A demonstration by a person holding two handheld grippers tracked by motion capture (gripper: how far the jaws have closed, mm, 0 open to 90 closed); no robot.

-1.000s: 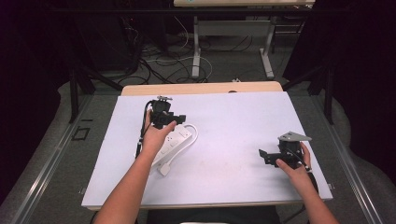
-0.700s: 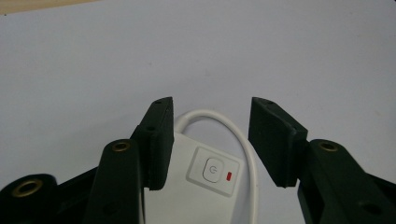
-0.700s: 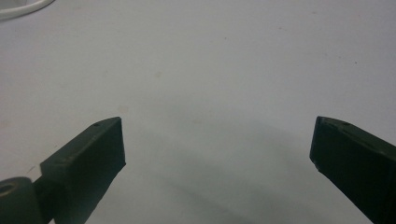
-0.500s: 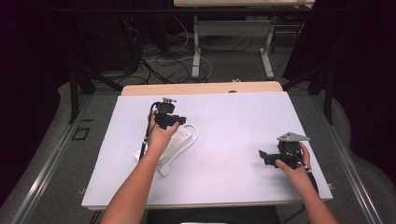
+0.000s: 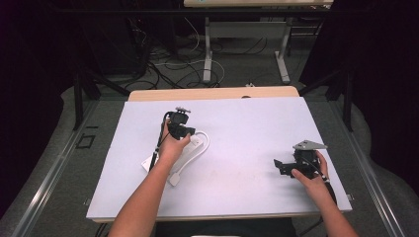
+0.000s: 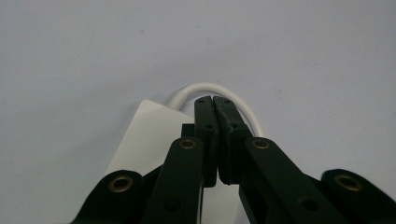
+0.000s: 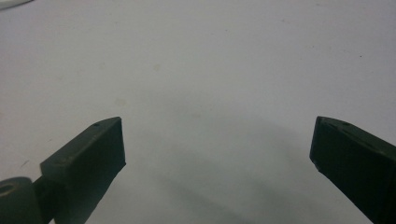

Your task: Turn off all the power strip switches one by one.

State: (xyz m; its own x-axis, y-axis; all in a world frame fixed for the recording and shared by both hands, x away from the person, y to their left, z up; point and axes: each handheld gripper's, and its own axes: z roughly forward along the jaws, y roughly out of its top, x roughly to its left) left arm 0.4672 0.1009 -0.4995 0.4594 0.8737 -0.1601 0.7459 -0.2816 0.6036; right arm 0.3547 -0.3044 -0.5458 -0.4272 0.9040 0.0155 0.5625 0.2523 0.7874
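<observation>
A white power strip lies left of centre on the white table sheet, its white cable looping from the far end. My left gripper points down at that far end. In the left gripper view the gripper has just been closing and its jaws now stand pressed together with nothing seen between them, over the strip where the cable leaves it. My right gripper rests at the right of the table. In the right gripper view it is open over bare sheet.
The sheet covers a wooden table whose far edge shows behind it. Beyond that, table legs and loose cables lie on the floor. Dark curtains close in both sides.
My left hand has sunk a little toward the far end of the power strip. The right hand has kept still.
</observation>
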